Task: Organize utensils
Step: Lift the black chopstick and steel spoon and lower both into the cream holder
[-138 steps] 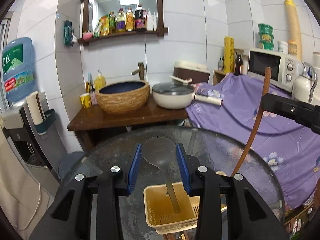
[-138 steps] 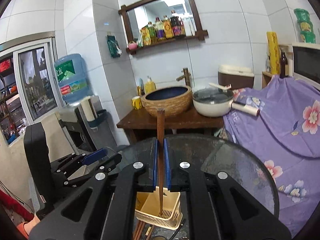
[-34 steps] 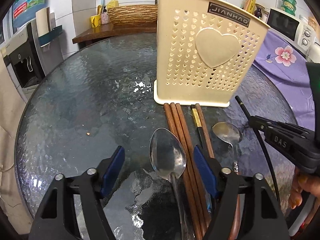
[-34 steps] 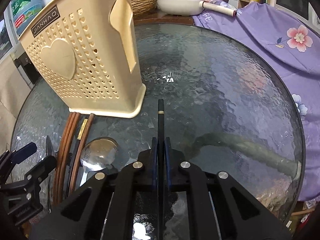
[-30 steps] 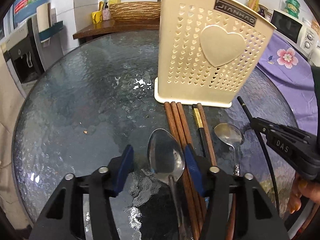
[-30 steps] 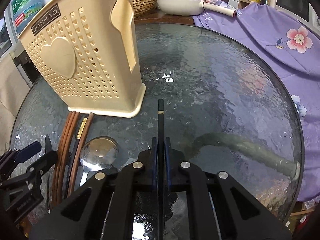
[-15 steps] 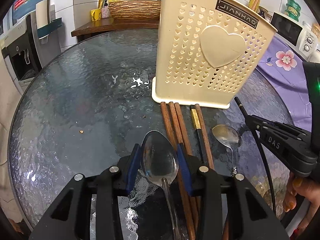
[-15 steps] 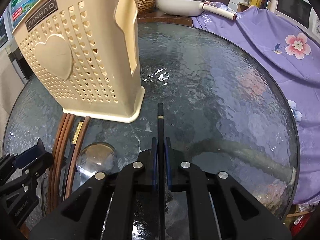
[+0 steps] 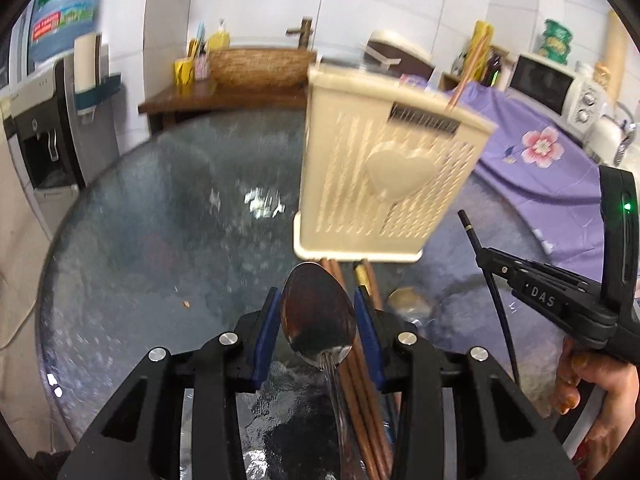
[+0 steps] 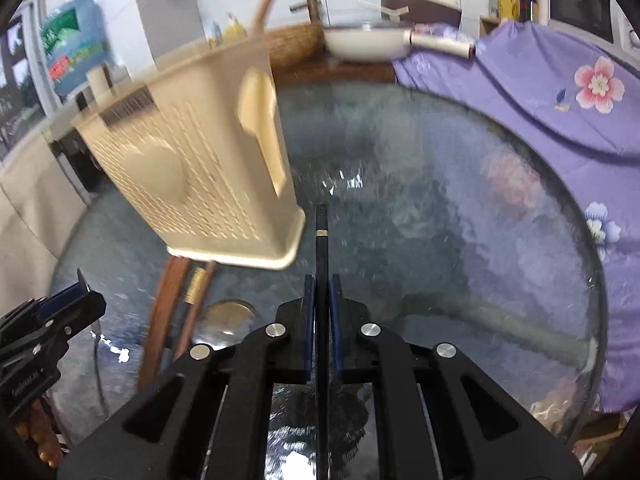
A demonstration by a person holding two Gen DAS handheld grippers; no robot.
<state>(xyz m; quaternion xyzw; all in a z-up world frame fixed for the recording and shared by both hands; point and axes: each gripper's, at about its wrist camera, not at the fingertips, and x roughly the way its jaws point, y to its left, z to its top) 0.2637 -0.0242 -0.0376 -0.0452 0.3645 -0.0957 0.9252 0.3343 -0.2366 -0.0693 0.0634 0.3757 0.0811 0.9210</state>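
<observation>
Your left gripper [image 9: 316, 312] is clamped on the bowl of a large metal spoon [image 9: 318, 318]: both blue pads press its edges, the bowl sits dead between them, and its handle runs back toward 6 o'clock under the gripper body. The jaws had just been closing, with the spoon between them. The spoon's tip points to 12 o'clock at the foot of the cream utensil holder [image 9: 384, 184], which stands on the glass table [image 9: 160, 240] just beyond the gripper.

Below the spoon, wooden chopsticks [image 9: 360, 384] lie on the glass running from 12 to 6 o'clock. A smaller spoon [image 9: 406, 300] lies at 2 o'clock of the jaws.

Your right gripper [image 10: 320, 304] is pinched tight on a black chopstick [image 10: 321, 248], which sticks straight out toward 12 o'clock past the pads. In that view the holder [image 10: 208, 168] stands at 10 o'clock of the jaws, its base corner just beside the chopstick's tip. Your right hand [image 9: 588, 384] shows at 4 o'clock in the left view.
</observation>
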